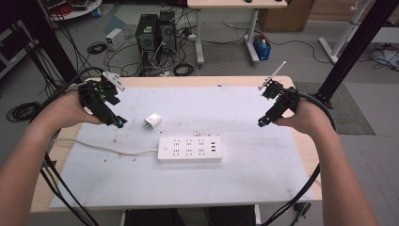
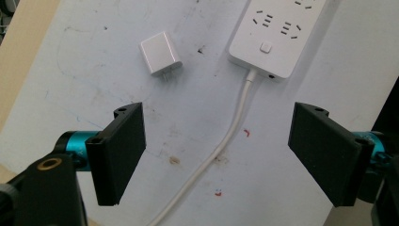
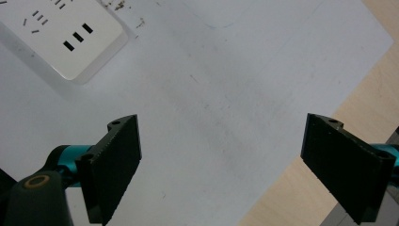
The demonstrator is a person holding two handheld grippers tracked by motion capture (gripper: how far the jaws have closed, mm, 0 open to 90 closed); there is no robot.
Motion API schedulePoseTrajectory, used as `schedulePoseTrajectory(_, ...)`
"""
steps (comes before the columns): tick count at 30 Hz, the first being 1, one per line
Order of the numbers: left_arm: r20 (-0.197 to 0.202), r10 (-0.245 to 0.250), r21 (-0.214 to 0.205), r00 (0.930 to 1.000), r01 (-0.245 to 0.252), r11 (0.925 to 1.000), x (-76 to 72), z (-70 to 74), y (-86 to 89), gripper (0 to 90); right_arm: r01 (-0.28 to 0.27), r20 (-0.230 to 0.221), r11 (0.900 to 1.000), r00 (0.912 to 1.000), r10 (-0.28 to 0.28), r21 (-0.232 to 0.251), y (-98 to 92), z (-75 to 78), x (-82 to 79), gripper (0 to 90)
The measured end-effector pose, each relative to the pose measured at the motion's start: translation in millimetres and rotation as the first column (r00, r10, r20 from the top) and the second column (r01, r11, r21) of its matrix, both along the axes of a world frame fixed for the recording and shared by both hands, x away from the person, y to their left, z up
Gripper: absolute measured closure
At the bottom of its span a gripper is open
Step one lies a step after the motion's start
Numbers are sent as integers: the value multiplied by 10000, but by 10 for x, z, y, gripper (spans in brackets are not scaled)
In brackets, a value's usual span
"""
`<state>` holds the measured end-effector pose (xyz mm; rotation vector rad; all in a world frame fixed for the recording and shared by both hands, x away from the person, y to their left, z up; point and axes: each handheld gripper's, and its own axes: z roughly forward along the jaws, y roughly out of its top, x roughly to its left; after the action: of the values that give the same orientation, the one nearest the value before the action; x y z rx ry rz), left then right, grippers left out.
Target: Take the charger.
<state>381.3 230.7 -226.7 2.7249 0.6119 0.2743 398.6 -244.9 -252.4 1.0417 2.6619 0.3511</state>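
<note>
Grabbing the little white plug (image 2: pixel 160 53) ahead of the wide-apart, empty left gripper (image 2: pixel 216 155) jaws could knock it sideways, since the right gripper (image 3: pixel 221 169), jaws also apart, isn't near.

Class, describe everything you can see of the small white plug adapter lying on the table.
The plug adapter is a small white block with rounded edges, plastic by its look and slightly glossy. Two short metal prongs stick out of one end, seen in the left gripper view. It lies flat on its side on the white table sheet, just beyond the power strip and apart from it, not plugged in. Nothing touches it except the sheet; the left gripper is close by, fingers open.
</note>
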Motion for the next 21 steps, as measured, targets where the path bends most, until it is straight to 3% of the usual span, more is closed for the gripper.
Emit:
schedulePoseTrajectory(7,135,51,-194,9999,-48,9998,-31,7,-1,196,226,-82,9997,9997,-225,124,-7,-1,-10,121)
schedulePoseTrajectory(11,64,-111,-39,9999,112,9999,-15,2,5,197,198,-69,9997,9998,-197,172,-20,3,-1,121)
schedulePoseTrajectory(15,116,18,-352,9999,-13,9994,-7,-24,7,197,242,-27,9995,9997,-242,188,-25,-2,12,121)
schedulePoseTrajectory(20,107,30,-357,9999,-26,9994,15,-48,29,197,359,-63,9991,9993,-357,246,-9,-19,19,121)
schedulePoseTrajectory(21,73,-100,-169,9999,101,9998,25,-39,40,197,356,-66,9990,9993,-355,272,-8,-22,21,121)
